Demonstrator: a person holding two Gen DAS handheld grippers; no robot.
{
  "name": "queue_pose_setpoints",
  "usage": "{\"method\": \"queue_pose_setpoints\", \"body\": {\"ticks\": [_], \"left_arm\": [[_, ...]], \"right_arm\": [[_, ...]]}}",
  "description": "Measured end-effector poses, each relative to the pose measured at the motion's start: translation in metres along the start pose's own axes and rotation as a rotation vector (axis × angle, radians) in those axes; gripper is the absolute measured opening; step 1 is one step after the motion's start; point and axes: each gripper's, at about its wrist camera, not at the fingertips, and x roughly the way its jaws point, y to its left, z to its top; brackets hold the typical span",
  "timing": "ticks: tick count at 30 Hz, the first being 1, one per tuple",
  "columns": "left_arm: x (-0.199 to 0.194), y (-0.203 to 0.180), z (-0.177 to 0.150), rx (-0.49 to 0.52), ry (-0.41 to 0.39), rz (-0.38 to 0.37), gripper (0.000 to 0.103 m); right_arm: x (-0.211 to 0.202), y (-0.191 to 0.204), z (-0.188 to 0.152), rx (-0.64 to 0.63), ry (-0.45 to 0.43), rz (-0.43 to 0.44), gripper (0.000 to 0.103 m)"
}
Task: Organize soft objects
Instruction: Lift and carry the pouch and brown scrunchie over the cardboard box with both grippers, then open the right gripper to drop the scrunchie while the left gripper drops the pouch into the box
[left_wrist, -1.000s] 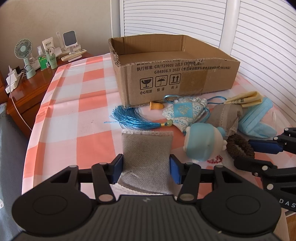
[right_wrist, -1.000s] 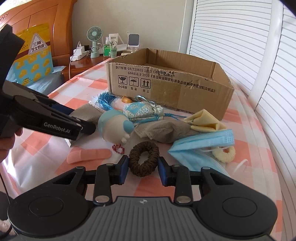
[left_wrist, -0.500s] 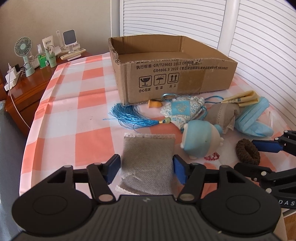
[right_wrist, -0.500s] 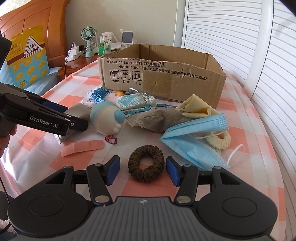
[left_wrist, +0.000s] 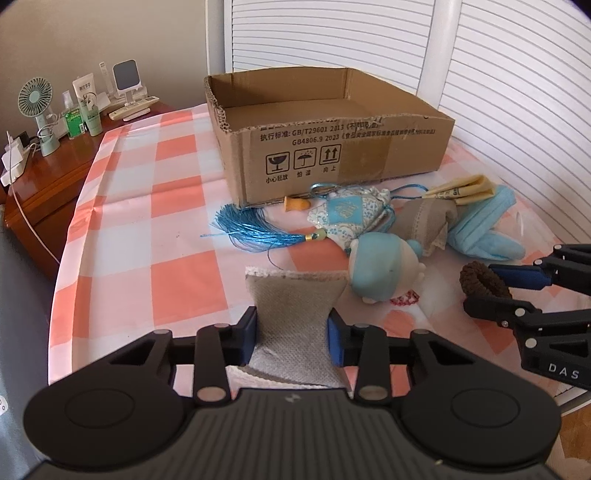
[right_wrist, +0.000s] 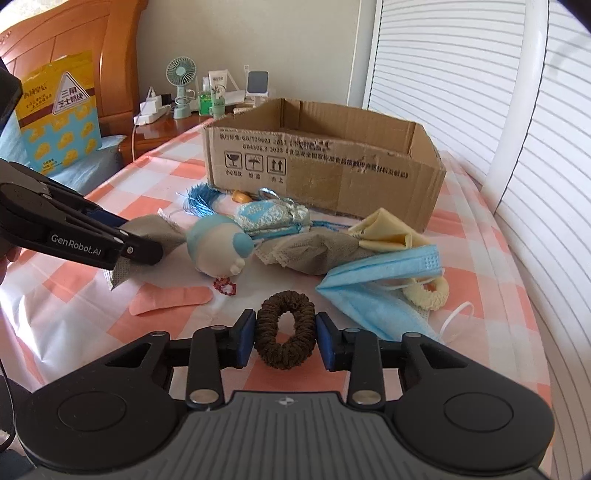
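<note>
A grey fabric pouch (left_wrist: 291, 295) lies on the checked tablecloth, pinched to a waist between the blue pads of my left gripper (left_wrist: 291, 332), whose jaws are closing on it. From the right wrist view the same pouch (right_wrist: 147, 229) sticks out of that gripper (right_wrist: 147, 251). A brown scrunchie (right_wrist: 266, 332) is squeezed into an oval between the pads of my right gripper (right_wrist: 285, 338), also closing. The left wrist view shows that scrunchie (left_wrist: 476, 275) in the right gripper (left_wrist: 480, 290). An open cardboard box (left_wrist: 332, 147) stands behind.
Between grippers and box lie a blue-white plush toy (left_wrist: 380, 266), a tasselled sachet (left_wrist: 343, 214), a second grey pouch (left_wrist: 428, 218), a yellow cloth (left_wrist: 461, 188), a blue face mask (right_wrist: 376, 284), a cream scrunchie (right_wrist: 428, 291) and a pink plaster (right_wrist: 170, 301). A wooden nightstand (left_wrist: 48, 177) stands left.
Both grippers opened wider half a second ago and have closed in again: the left pads now squeeze the grey pouch, the right pads the brown scrunchie. Neither hand has shifted much.
</note>
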Motion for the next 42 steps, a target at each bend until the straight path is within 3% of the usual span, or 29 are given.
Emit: {"method": "queue_pose_setpoints", "body": {"ticks": [9,18,24,30,37,38,41,42], "left_arm": [[-0.032,0.002,0.012,0.038,-0.018,-0.045,0.035],[-0.048,-0.001,0.073,0.102,-0.123,-0.067,0.035],[-0.022,-0.001,0.132,0.124,-0.172,-0.035,0.035],[0.022,0.004,0.185,0.119,-0.164,0.0,0.035],[0.073,0.01,0.226,0.101,-0.142,0.052,0.036],[0.079,0.012,0.23,0.097,-0.144,0.054,0.041],[0.096,0.015,0.236,0.077,-0.153,0.109,0.091],[0.097,0.016,0.236,0.069,-0.165,0.139,0.094]], "right_arm": [[-0.029,0.001,0.019,-0.06,-0.069,0.016,0.04],[-0.031,-0.015,0.047,-0.05,-0.128,0.003,0.04],[-0.028,-0.03,0.066,-0.046,-0.168,-0.026,0.04],[-0.022,-0.048,0.08,-0.021,-0.193,-0.041,0.04],[-0.006,-0.065,0.09,-0.006,-0.196,-0.056,0.04],[-0.003,-0.067,0.092,-0.005,-0.194,-0.058,0.04],[0.003,-0.072,0.095,0.0,-0.189,-0.059,0.04],[0.005,-0.072,0.096,-0.001,-0.187,-0.061,0.04]]}}
